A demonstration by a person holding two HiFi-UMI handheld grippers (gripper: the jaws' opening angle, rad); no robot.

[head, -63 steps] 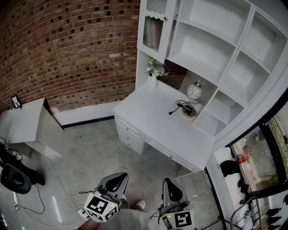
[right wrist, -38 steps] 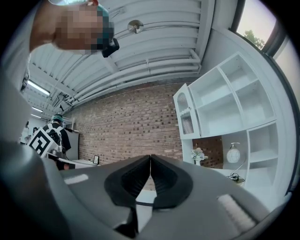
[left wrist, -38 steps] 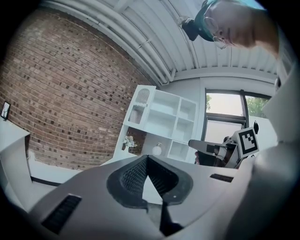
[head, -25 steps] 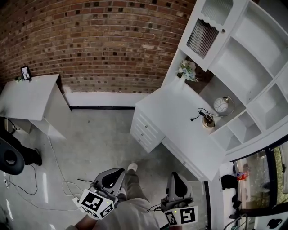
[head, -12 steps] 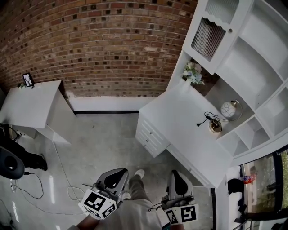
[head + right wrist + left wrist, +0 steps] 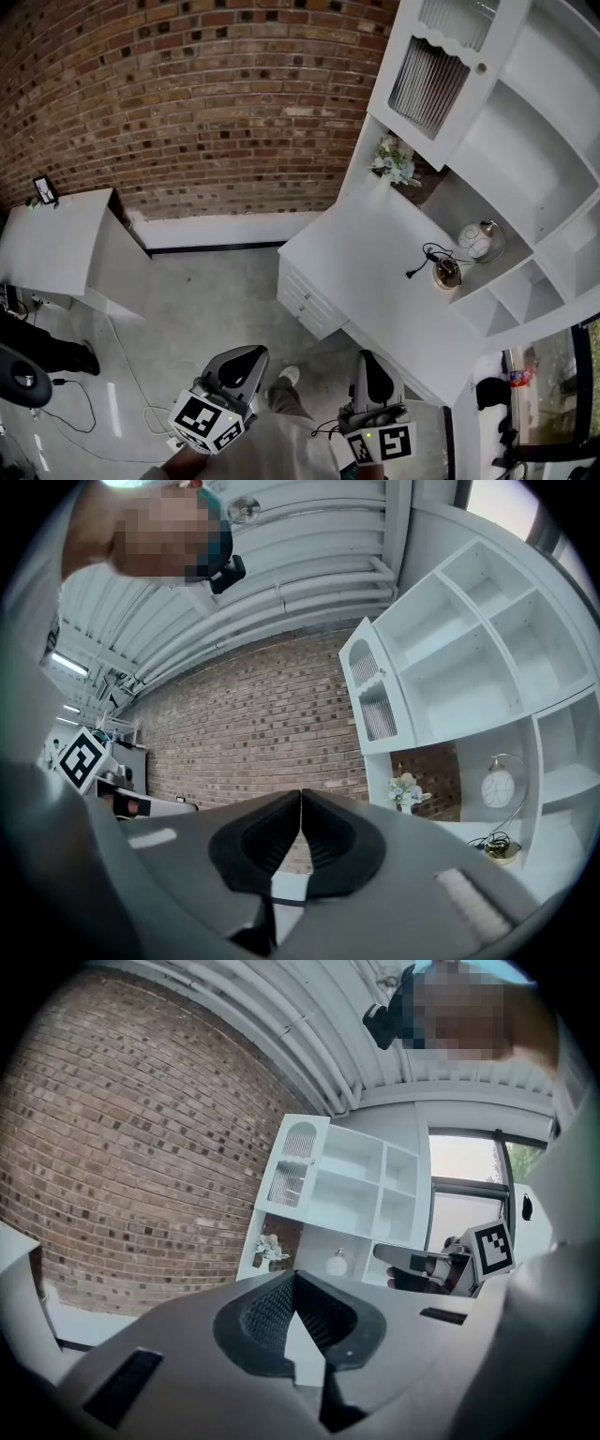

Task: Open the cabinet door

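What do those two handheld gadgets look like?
Both the left gripper and right gripper are pale grey shells ending in two black ribbed pads. Each carries a white cube printed with black square markers. A thin black cable trails from the right one.

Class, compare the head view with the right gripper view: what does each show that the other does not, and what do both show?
Only the head view: the floor, the desk drawers and a shoe. Only the right gripper view: the ceiling, and a straight look at the right gripper, jaws shut and empty. Both: the brick wall, the cabinet door, the flowers and the round lamp.
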